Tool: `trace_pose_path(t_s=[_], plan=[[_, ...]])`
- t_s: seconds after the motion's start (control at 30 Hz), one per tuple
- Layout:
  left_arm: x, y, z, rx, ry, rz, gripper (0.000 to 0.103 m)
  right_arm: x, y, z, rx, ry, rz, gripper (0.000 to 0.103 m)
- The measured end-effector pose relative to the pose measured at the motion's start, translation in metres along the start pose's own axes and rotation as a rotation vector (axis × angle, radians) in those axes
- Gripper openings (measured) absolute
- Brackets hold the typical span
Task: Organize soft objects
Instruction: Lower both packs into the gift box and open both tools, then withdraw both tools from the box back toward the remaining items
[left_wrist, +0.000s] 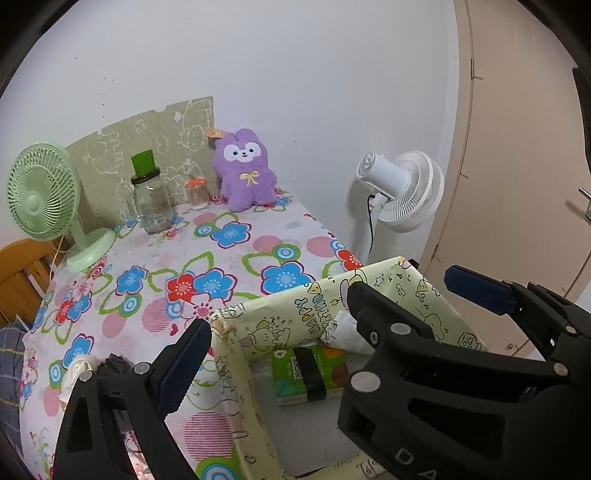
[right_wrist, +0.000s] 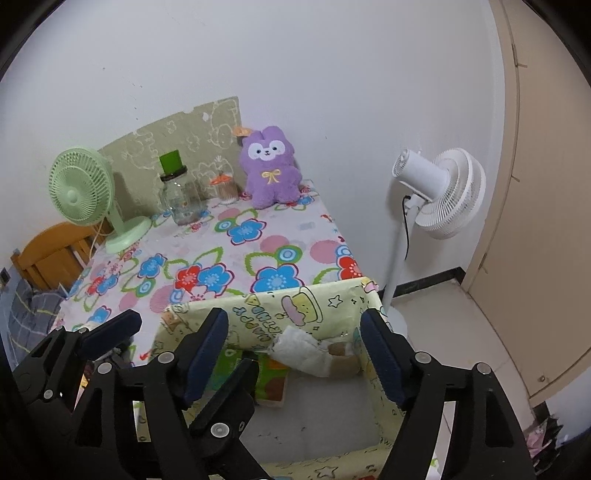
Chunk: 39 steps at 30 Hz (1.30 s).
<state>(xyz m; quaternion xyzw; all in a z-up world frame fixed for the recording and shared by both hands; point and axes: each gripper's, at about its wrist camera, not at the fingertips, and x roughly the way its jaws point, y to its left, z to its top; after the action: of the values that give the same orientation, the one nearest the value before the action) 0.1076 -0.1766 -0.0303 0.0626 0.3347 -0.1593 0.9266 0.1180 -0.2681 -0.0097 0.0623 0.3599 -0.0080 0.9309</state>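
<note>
A purple plush bunny (left_wrist: 244, 168) sits upright against the wall at the far end of the flowered table; it also shows in the right wrist view (right_wrist: 270, 167). A yellow cartoon-print box (left_wrist: 406, 291) stands at the table's near right edge, holding a green tissue pack (left_wrist: 306, 373) and crumpled white paper (right_wrist: 306, 350). My left gripper (left_wrist: 328, 306) is open and empty, over the box's left wall. My right gripper (right_wrist: 295, 343) is open and empty above the box (right_wrist: 332, 299). The other gripper's fingers (right_wrist: 110, 332) show at lower left.
A green desk fan (left_wrist: 40, 195), a glass jar with a green lid (left_wrist: 149, 195) and a small cotton-swab jar (left_wrist: 197, 192) stand at the table's back. A white floor fan (right_wrist: 443, 192) stands right of the table. A door (right_wrist: 546, 184) is at right. A wooden chair (right_wrist: 51, 251) is at left.
</note>
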Motion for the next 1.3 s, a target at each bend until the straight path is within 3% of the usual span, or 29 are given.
trace_pose_path(t_s=[0.13,1.3], plan=[[-0.011,0.004,-0.001,0.0,-0.02,0.005,0.097,-0.01,0.007,0.0,0.001,-0.02,0.006,0.084],[-0.094,0.07,-0.025,-0.042,-0.119,0.07,0.097,-0.069,0.096,-0.012,-0.057,-0.098,0.074,0.087]])
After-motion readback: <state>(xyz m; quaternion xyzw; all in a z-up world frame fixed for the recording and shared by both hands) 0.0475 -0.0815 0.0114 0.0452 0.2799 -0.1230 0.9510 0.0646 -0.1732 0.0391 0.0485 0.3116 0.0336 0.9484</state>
